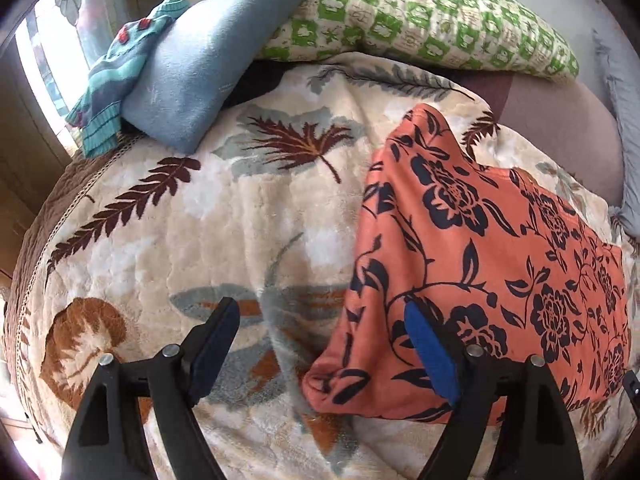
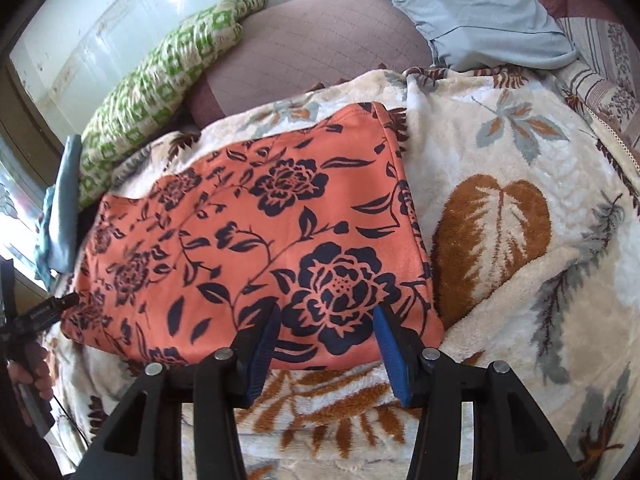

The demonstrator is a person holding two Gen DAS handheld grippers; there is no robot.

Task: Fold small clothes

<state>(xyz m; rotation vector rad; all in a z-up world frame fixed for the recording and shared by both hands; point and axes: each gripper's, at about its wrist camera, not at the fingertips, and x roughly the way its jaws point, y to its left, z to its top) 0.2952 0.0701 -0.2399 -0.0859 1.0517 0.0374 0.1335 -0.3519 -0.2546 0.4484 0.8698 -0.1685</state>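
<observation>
A: Nearest the lens are the jaws of the left gripper (image 1: 320, 354), spread wide with nothing between them. One blue pad hangs over the near left corner of the orange floral garment (image 1: 492, 264), the other over bare blanket (image 1: 224, 220).

B: And the right gripper (image 2: 325, 354)?

A: About half open, also empty. Its jaws straddle the near hem of the same garment, and I cannot tell from here whether the pads brush the cloth. Nothing is pinched.

B: Where does the garment lie?

A: Flat on the leaf-patterned plush blanket covering the bed, apparently already doubled over at least once, since a second layer shows along its right edge in the right wrist view.

B: How will it handle?

A: I judge it light, thin and limp, a soft knit that droops the moment it is lifted and may cling to the fleecy blanket. The best hold seems to be the two near corners, pinching all layers together so the fold does not slide apart.

B: Anything else around?

A: Further off, a folded pale blue cloth (image 1: 200, 60) with a teal striped knit (image 1: 116, 68) beside it, a green checked pillow (image 1: 420, 16) behind, and a mauve cushion (image 2: 320, 44).
</observation>
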